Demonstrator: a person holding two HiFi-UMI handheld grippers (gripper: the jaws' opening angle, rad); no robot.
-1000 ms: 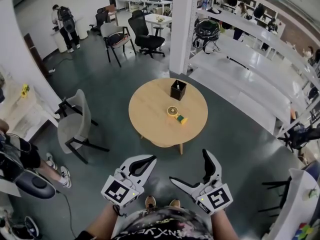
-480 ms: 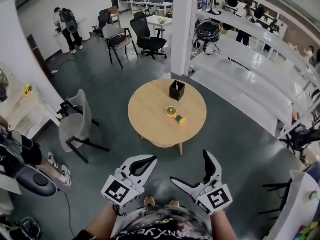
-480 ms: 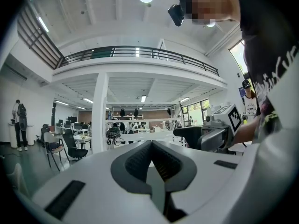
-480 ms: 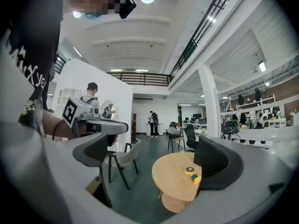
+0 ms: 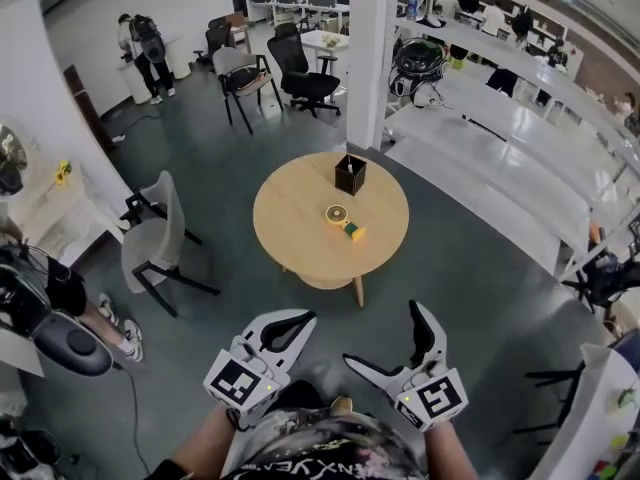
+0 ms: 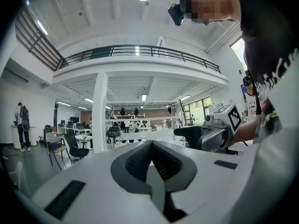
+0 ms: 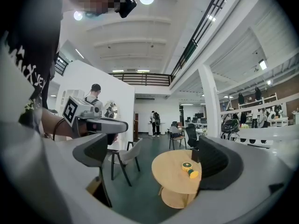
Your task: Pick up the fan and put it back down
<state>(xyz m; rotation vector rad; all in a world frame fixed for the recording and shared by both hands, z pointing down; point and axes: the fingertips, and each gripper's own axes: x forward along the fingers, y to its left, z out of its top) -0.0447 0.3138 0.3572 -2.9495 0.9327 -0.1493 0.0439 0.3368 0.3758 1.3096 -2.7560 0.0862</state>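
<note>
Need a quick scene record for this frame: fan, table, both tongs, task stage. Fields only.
fan: small and yellow, lying flat, nothing touching it
support: round table, wooden top
fan position: near the table's middle, on the near side of the black box, apart from it
left tongs: shut, empty, held low by the person's body
right tongs: open, empty, aimed towards the table
distance: both tongs well short of the table, open floor between
nearby: grey chair left of the table
task stage: pick-up not yet begun

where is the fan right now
In the head view the small yellow fan lies near the middle of the round wooden table ahead, just on the near side of the black box.
</note>
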